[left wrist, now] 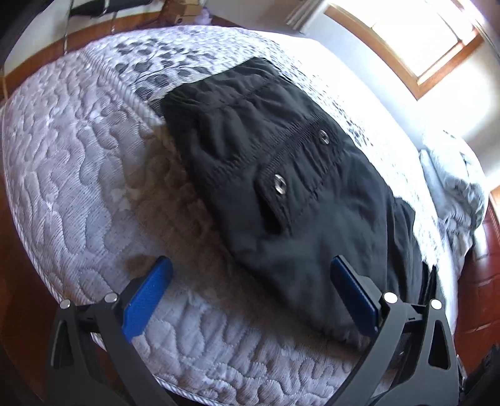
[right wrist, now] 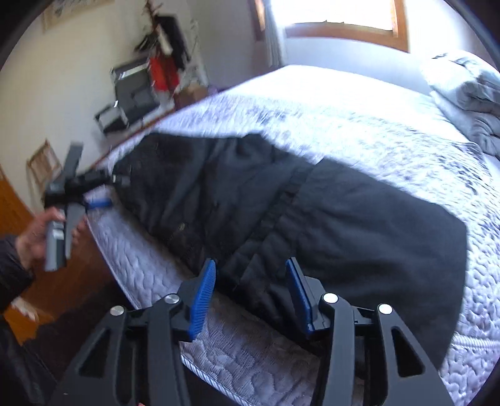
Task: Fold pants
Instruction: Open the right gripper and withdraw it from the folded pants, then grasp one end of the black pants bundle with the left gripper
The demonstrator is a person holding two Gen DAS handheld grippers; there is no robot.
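Black pants (left wrist: 281,175) lie spread on a quilted grey mattress (left wrist: 78,162), waistband with two metal snaps facing up. My left gripper (left wrist: 250,265) is open and empty, hovering just above the pants' near edge; its right finger is over the fabric, its left finger over bare mattress. In the right wrist view the pants (right wrist: 312,212) stretch across the bed. My right gripper (right wrist: 251,268) is open, its fingers straddling a fold of the pants' near edge. The left gripper (right wrist: 103,200) also shows there, hand-held at the pants' far left end.
A bunched grey blanket (right wrist: 475,103) lies at the head of the bed. The mattress edge (right wrist: 150,281) drops to a wooden floor (right wrist: 62,281). A shelf with clutter (right wrist: 137,87) stands by the wall, and a window (right wrist: 337,18) is behind the bed.
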